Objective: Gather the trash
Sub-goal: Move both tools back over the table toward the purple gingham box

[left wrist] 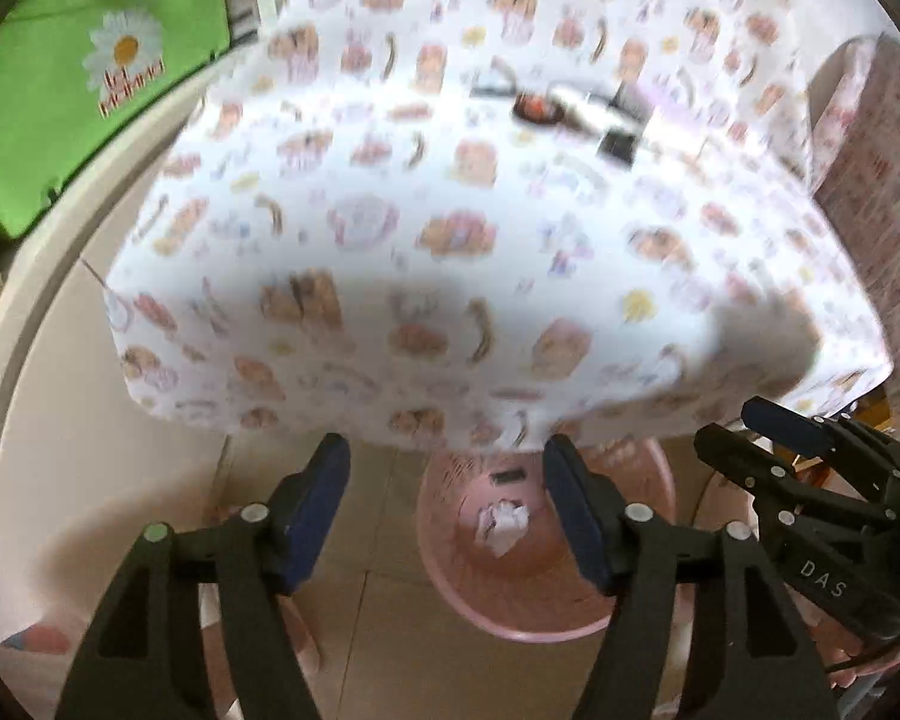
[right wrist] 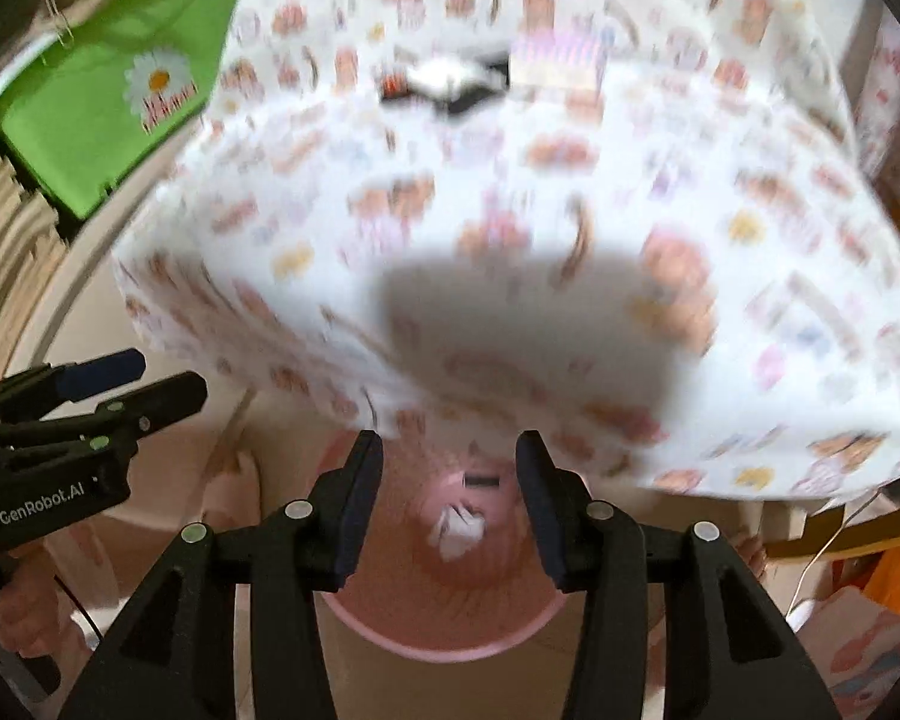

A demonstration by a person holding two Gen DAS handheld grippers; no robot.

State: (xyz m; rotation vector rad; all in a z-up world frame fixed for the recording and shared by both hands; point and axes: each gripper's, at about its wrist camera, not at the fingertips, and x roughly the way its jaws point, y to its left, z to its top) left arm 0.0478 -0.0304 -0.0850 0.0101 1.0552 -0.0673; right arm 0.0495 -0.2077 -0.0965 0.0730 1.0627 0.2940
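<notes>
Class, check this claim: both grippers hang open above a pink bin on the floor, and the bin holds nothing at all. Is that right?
Not quite. The pink bin is not empty: crumpled white paper lies in it, seen in both wrist views. The rest stands: left gripper and right gripper both hang above it, jaws open.

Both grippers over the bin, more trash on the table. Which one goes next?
Right, marginally. Both the left gripper and right gripper are open and empty over the pink bin; the blurred litter sits nearer centre in the right view.

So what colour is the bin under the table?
Pink bin, clearest in the left wrist view.
</notes>
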